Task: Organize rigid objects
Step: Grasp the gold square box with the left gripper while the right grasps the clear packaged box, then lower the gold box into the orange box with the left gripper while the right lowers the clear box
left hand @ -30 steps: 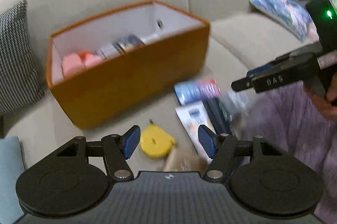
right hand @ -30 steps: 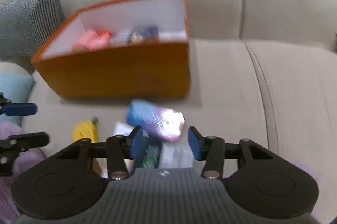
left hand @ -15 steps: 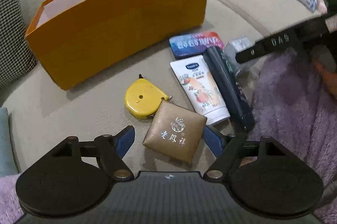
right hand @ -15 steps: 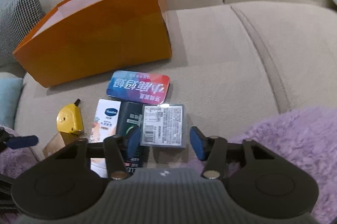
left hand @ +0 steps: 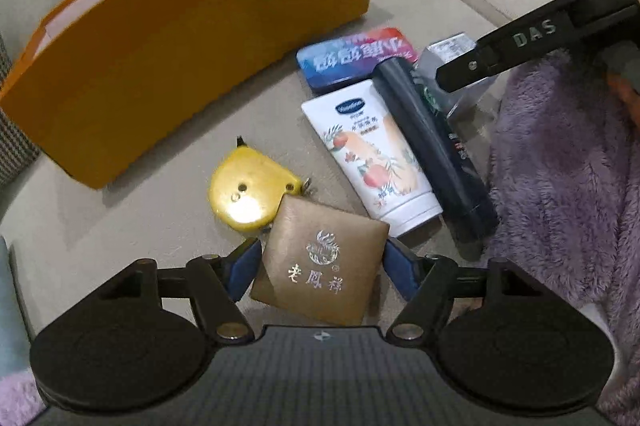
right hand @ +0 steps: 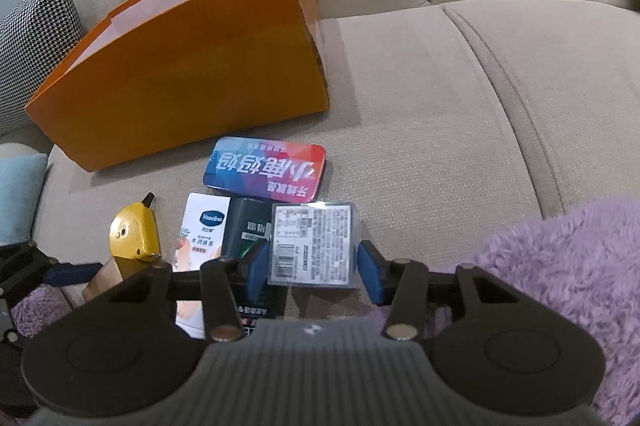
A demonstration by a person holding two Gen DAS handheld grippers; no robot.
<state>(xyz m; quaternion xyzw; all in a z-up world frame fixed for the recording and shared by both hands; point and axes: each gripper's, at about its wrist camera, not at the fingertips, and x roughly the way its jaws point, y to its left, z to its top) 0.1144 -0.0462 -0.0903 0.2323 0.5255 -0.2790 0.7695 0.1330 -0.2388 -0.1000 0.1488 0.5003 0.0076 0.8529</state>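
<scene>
Both grippers have dropped lower and closer to the sofa cushion [right hand: 420, 97] than half a second ago, so the loose items now fill the lower half of each view.

On my left wrist view, the left gripper [left hand: 320, 262] has its blue fingers spread on either side of a tan square pouch [left hand: 320, 262] with pale embossed characters; whether the pads touch it I cannot tell. Just above it lies a yellow tape measure [left hand: 250, 195], touching the pouch's upper left corner. To the right sit a white Vaseline tube [left hand: 372, 153], a dark tube [left hand: 432, 153] alongside it, and a blue-and-red tin [left hand: 356, 59] above them.

On my right wrist view, the right gripper [right hand: 310, 262] stands open around a clear packet with a printed barcode label [right hand: 312, 242], at lower centre, overlapping the dark tube.

Only the right view shows the orange box [right hand: 192, 73] from its end, with its white lining, and a checked pillow [right hand: 32, 33] at upper left. Only the left view shows the pouch's face and the other gripper's black arm marked DAS. A purple fleece [right hand: 560, 266] fills the lower right.
</scene>
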